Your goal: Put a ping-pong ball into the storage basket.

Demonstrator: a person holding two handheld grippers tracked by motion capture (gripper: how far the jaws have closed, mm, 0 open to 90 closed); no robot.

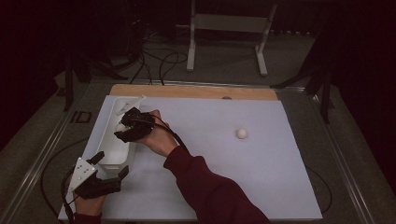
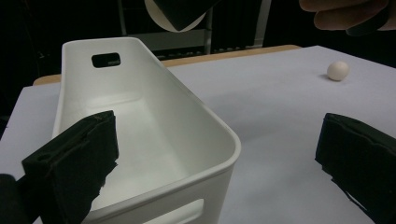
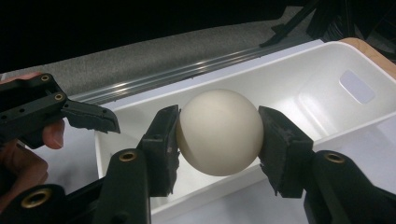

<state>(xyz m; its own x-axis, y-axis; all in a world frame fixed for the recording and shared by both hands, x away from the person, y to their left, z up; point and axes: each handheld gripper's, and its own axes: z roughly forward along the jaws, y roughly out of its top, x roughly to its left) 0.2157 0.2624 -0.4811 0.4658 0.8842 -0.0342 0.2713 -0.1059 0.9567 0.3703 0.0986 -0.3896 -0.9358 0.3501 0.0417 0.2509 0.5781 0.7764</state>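
Note:
My right gripper (image 3: 218, 140) is shut on a cream-white ball (image 3: 219, 133) and holds it just above the inside of a long white bin (image 3: 299, 74). From above, that gripper (image 1: 122, 129) hangs over the bin's far half (image 1: 112, 156). A second white ball (image 1: 241, 133) lies on the white table sheet at the right, apart from both hands. My left gripper (image 1: 111, 164) stands open at the bin's near end. One pad (image 2: 74, 158) is inside the bin (image 2: 154, 93) and the other is outside it, with neither pressing on the wall.
The white sheet (image 1: 210, 177) covers the table, and a wooden strip (image 1: 196, 91) runs along its far edge. The bin has handle slots in both end walls. Cables and a white metal frame (image 1: 229, 28) are on the floor beyond the table.

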